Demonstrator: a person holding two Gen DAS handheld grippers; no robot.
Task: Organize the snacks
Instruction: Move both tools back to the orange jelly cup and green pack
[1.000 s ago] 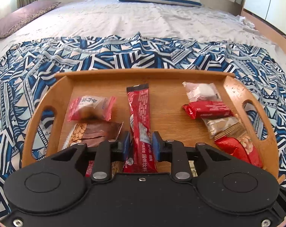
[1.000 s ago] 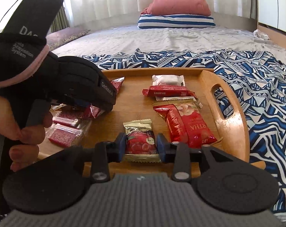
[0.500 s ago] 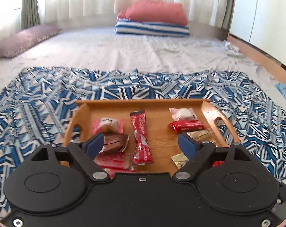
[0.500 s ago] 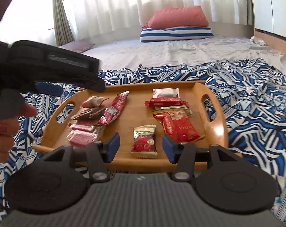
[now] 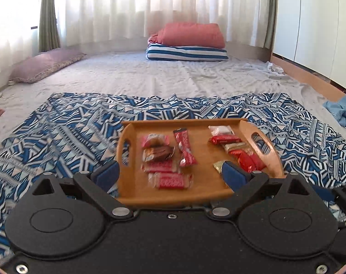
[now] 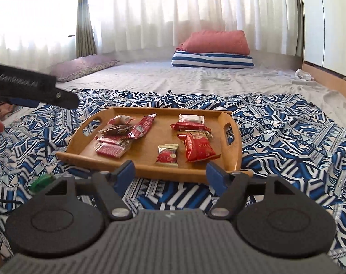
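**Both grippers clear of a tidy tray**

Clearly the snacks all lie inside the wooden tray [image 6: 232,153], which sits on the blue patterned blanket [image 6: 287,125]. Taking the tray as our landmark: along its left side we see a pink wrapped cake [image 5: 153,139], a brown packet [image 5: 159,154] and two flat red bars [image 5: 170,180]; toward its middle lies a long red stick pack [image 5: 184,147]; along its right side a white packet [image 6: 191,118], a red bar [image 6: 189,126] and a red nut bag [image 6: 199,149]; near its front edge a small gold-and-red candy sachet [image 6: 167,155].

We judge all of these light, crinkly and soft, with slick film that could slide under a loose pinch. The stick pack would flop if lifted by one end, so we would take it near the middle; sachets are best nipped at a crimped seam, and the cake gently. The left-hand pile is blurred in the left wrist view, so we cannot tell exactly how its packets overlap.

Our left gripper [image 5: 170,173] hangs in front of the tray's near edge, jaws spread wide, holding and touching nothing. Our right gripper [image 6: 170,173] also sits short of that near edge, over the blanket, jaws wide apart and empty.
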